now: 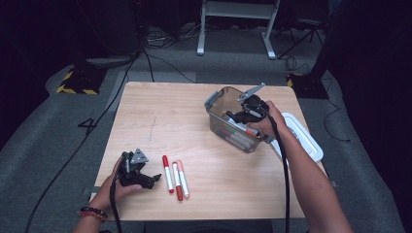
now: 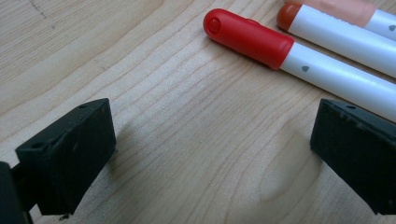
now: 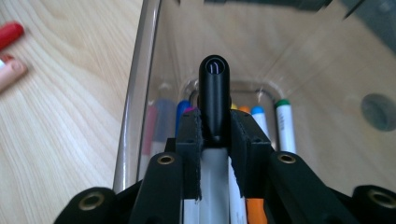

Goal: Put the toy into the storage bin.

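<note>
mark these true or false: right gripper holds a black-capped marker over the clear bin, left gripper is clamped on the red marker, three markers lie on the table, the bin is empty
The right gripper holds a black-capped marker over the clear bin: true.
The left gripper is clamped on the red-capped marker: false, its jaws stand open beside it on the table.
Three markers lie on the table: true.
The bin is empty: false, several markers lie inside.

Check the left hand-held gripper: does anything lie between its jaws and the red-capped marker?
No. In the left gripper view, only bare wooden table separates the open left hand-held gripper from the red-capped marker; nothing lies between its jaws.
</note>
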Action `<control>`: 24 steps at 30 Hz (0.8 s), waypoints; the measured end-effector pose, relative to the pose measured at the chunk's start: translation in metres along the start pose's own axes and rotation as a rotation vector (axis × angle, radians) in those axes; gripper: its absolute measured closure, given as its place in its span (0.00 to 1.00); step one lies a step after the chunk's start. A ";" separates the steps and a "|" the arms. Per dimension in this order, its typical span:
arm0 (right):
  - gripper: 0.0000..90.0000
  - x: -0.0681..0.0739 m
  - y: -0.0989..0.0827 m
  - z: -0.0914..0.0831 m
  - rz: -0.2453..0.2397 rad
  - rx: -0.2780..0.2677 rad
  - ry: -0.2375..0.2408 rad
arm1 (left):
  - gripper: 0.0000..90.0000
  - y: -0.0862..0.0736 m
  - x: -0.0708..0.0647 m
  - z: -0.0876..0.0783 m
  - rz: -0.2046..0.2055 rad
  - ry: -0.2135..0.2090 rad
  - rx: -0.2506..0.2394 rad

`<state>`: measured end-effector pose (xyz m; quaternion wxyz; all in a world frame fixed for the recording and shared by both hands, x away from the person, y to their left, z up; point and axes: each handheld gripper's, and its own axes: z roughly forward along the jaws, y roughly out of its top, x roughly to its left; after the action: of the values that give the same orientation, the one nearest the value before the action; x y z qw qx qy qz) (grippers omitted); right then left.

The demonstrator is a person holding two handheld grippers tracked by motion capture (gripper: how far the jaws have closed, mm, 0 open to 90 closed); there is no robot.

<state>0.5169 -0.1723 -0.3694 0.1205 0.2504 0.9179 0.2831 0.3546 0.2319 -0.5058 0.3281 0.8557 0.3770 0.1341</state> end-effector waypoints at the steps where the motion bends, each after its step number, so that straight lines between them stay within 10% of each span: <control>1: 0.83 0.001 0.000 0.003 -0.001 0.021 0.006 | 0.00 0.000 0.000 0.000 0.000 0.002 0.000; 14: 0.73 0.008 0.003 0.022 0.001 0.110 -0.017 | 0.00 0.000 0.000 0.000 -0.001 0.000 0.000; 24: 0.54 0.011 0.001 -0.007 0.032 -0.064 -0.071 | 0.00 0.000 0.000 0.000 -0.001 0.001 0.000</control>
<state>0.5060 -0.1689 -0.3636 0.1563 0.2709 0.8995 0.3050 0.3545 0.2319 -0.5058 0.3280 0.8555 0.3774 0.1342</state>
